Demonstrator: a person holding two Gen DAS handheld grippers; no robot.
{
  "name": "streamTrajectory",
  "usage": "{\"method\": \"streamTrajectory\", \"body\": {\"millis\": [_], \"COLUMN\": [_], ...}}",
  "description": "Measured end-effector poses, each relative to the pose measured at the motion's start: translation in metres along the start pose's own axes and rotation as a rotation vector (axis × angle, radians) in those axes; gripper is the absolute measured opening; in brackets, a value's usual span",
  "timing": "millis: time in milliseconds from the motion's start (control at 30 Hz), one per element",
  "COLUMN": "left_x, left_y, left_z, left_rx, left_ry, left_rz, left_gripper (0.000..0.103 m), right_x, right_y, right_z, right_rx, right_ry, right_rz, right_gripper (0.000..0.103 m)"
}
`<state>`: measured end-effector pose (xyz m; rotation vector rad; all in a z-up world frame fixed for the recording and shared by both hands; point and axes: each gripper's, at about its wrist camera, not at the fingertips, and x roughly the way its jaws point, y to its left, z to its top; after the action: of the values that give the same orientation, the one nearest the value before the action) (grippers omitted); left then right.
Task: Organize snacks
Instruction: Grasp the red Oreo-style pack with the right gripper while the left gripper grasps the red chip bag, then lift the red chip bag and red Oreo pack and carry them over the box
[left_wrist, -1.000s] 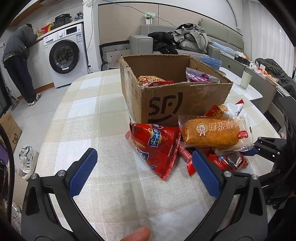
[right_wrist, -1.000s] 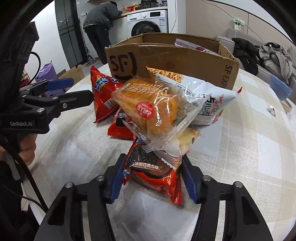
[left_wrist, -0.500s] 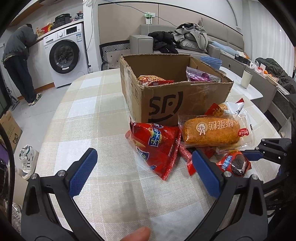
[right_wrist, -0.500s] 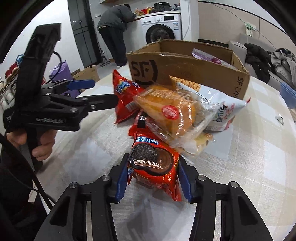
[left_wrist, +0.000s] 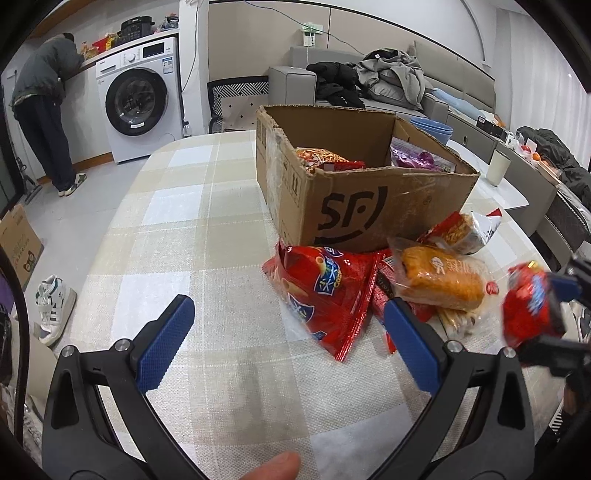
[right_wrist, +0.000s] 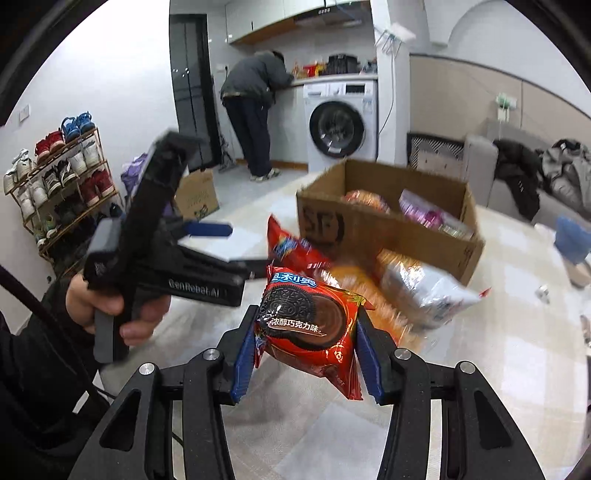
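- We see the right gripper (right_wrist: 306, 354) clamped on a red chocolate sandwich-cookie packet (right_wrist: 308, 321), held clear above the table (right_wrist: 332, 435).
- The left gripper (left_wrist: 284, 339) stands wide open and empty over bare checked cloth.
- At 1 o'clock from it lie a red chip bag (left_wrist: 325, 295) and a wrapped cake (left_wrist: 441, 284).
- The cardboard box (left_wrist: 369, 199) stands at 12 o'clock, holding snacks.

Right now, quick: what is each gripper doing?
Left gripper: open, holding nothing, above the checked tablecloth.
Right gripper: shut on the red chocolate sandwich-cookie packet, clear of the table.
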<state>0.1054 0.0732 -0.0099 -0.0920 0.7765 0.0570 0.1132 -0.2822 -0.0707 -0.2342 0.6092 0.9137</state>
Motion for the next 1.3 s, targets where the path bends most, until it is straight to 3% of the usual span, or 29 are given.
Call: {"method": "streamTrajectory", "body": {"millis": [400, 767, 900, 1100, 1300], "left_x": [0.033, 0.068, 0.076, 0.074, 0.062], "left_y": [0.001, 0.003, 0.004, -0.001, 0.007], "left_z": [0.000, 0.014, 0.018, 0.016, 0.011], "left_rx": [-0.016, -0.045, -0.058, -0.023, -0.065], "left_ry": [0.062, 0.120, 0.119, 0.083, 0.062], "left_rz": [-0.012, -0.042, -0.070, -0.061, -0.077], "left_gripper": [0.102, 0.100, 0.090, 0.055, 0.046], "right_x": [-0.029, -0.032, -0.032, -0.031, -0.031], "right_y": [-0.051, -0.074, -0.076, -0.078, -0.079], "right_z": [0.003, 0.001, -0.001, -0.001, -0.002], "right_rx": [0.126, 0.185, 0.194, 0.200, 0.198], "right_ry": [-0.091, -0.106, -0.104, -0.103, -0.108], "right_rz": [-0.120, -0.140, -0.139, -0.137, -0.133], "right_gripper": [0.049, 0.049, 0.049, 0.049, 0.049]}}
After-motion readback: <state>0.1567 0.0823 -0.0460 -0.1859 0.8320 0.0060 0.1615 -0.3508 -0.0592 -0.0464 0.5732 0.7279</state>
